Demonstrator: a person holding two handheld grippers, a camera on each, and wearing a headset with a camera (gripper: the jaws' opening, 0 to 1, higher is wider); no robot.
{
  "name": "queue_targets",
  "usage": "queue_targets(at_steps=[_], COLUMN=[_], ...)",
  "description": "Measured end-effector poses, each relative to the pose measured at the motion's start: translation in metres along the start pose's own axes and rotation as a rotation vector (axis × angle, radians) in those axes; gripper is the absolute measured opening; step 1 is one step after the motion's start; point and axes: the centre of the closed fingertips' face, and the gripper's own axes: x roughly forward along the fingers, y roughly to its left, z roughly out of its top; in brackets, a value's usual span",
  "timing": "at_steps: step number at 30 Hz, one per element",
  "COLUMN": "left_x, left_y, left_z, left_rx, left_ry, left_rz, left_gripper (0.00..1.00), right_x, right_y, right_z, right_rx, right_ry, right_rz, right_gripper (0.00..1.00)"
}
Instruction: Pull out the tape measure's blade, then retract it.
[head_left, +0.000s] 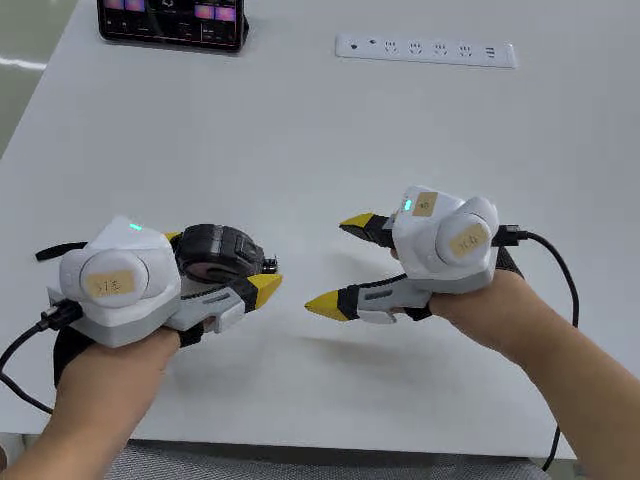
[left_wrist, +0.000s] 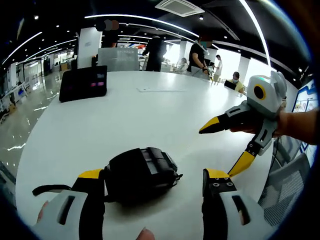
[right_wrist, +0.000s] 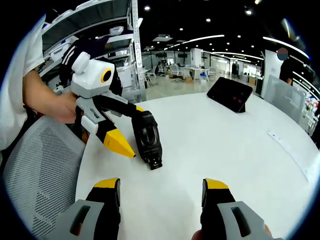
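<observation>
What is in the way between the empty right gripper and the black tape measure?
Nothing visible. Only bare white table lies between the right gripper and the round black tape measure, which sits between the open jaws of the left gripper.

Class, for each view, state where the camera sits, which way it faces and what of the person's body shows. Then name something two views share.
Head view: on the headset, looking down at the table; both forearms show, holding the left gripper and right gripper.
Left gripper view: on the left gripper, facing the tape measure and the right gripper; the right hand shows.
Right gripper view: on the right gripper, facing the left gripper; the left arm shows.
Shared: tape measure and tablet.
</observation>
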Motion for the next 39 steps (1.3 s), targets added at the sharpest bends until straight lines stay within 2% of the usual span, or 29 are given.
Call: queue_targets(at_steps=[3,5,9,14,20,32,39], left_x=[-0.003,-0.006,-0.012,-0.016,-0.021,-0.033,-0.040], left_y=[-0.002,-0.003,-0.005,-0.008,-0.009,-0.006,-0.007], left_z=[0.000,0.001,0.004,0.002,-0.004,-0.012,-0.016], left_rx=[0.021,0.034,0.063,0.125,0.174,0.216,0.249], left_ry=[0.008,0.014,0.016,0.030,0.047,0.045,0.050], left_rz=[-0.020,-0.033,-0.052,-0.074,-0.096,-0.157,-0.181], left_gripper=[0.78,0.79,0.78,0.81,0.87,0.98,0.99], right_x=[-0.006,-0.011,-0.020,-0.030,-0.039,-0.060,-0.072], right_y=[0.000,-0.001,-0.001,0.000,0.004,0.008,0.009], right_z=[0.001,0.005,0.006,0.004,-0.007,-0.019,-0.026], right_rx=[-0.001,-0.001,0.002,0.009,0.022,0.059,0.087], right_ry=[-0.008,-0.032,-0.034,-0.037,-0.019,-0.027,-0.006], right_rz=[-0.014,-0.026,-0.044,-0.059,-0.071,-0.103,-0.122], right_gripper=[0.68,0.71,0.75,0.81,0.84,0.92,0.90])
